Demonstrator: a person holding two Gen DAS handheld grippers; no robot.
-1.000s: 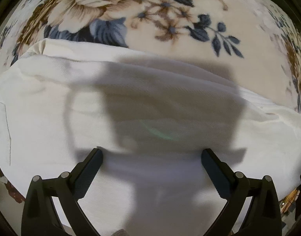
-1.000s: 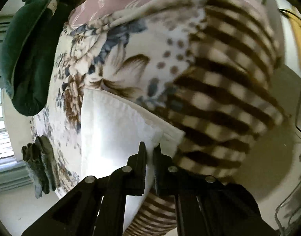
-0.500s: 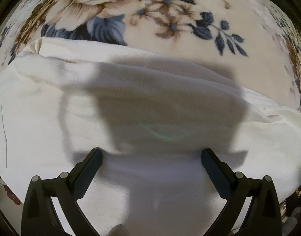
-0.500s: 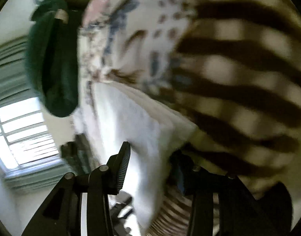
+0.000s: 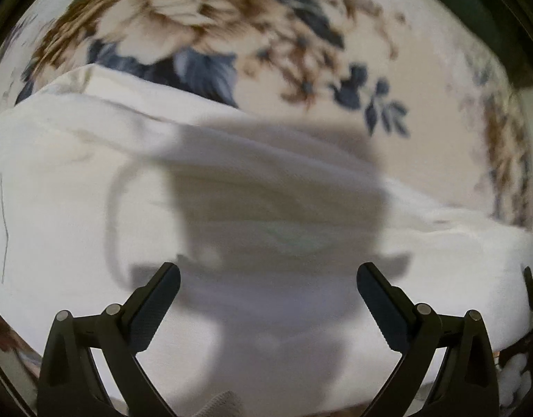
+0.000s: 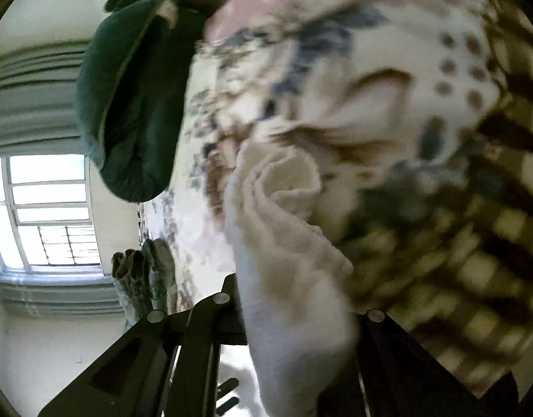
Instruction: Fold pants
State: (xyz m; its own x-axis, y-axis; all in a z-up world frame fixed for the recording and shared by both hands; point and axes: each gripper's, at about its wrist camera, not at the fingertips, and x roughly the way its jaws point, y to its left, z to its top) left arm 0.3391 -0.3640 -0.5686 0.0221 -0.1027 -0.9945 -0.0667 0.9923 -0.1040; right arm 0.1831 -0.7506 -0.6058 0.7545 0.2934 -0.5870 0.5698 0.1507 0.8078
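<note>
Left wrist view: looks straight down past the tool onto cloth.
Left tool [image 5: 268, 274]: jaws spread wide, nothing between the pads; both dark fingers [image 5: 155, 309] hang above the cloth and hold nothing.
Pants [image 5: 92, 187]: white, spread flat across the lower and middle part of the view, with a folded edge running along the top; a thin dark seam line shows at far left.
Shadow [image 5: 276, 201]: the tool's own outline, falling dark on the white cloth between and above the fingers.
Blanket [image 5: 422, 80]: cream with brown flowers and blue-grey leaves, lying under the pants and showing beyond their upper edge.

Right wrist view: angled downward, blurred.
Right tool [image 6: 294, 316]: jaws have just been closing and now stand nearly together, clamped on a bunched fold of the white pants [image 6: 287, 250], which rises crumpled from between the fingers.
Blanket, far part [image 6: 370, 80]: floral and dotted, passing into brown and cream checks at right.
Green pillow [image 6: 127, 104]: dark, at upper left, at the blanket's edge.
Window [image 6: 47, 208]: bright, at left, under a pale pleated blind.
Hanging clothes [image 6: 141, 274]: grey-green, beside the window, details unclear.
</note>
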